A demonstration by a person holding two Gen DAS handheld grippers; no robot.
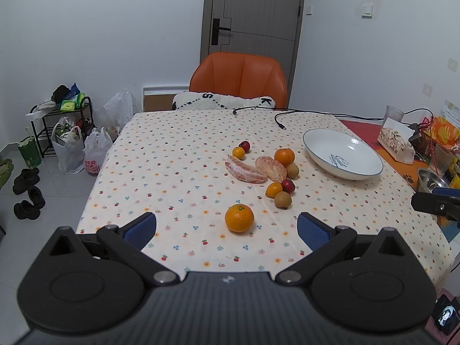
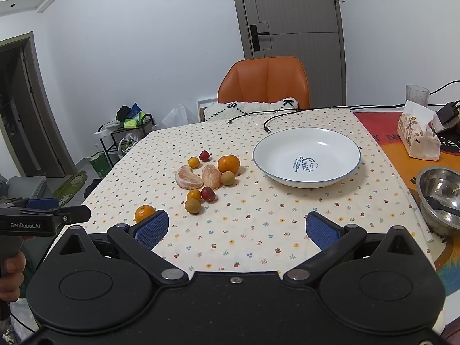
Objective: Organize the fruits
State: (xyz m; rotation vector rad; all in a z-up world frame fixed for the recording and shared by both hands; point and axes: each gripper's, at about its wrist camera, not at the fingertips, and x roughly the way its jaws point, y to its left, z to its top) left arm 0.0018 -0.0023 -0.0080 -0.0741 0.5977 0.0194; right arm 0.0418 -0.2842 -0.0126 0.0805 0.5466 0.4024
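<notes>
On the flower-dotted cream tablecloth (image 1: 178,172) the fruit lies loose: a round orange mandarin (image 1: 239,218) sits nearest, between the spread blue pads of the left gripper (image 1: 227,230), untouched. Beyond it cluster two peeled pinkish citrus halves (image 1: 245,169), small kumquats, brownish longans and what look like red berries. The empty white blue-rimmed bowl (image 2: 307,155) stands to their right. The right gripper (image 2: 237,227) hovers over bare cloth, fingers wide apart, holding nothing.

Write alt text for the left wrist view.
An open black gripper with blue pads hovers over a round orange mandarin on a floral-print tablecloth. Beyond lie more small fruits and an empty white ceramic bowl.
</notes>
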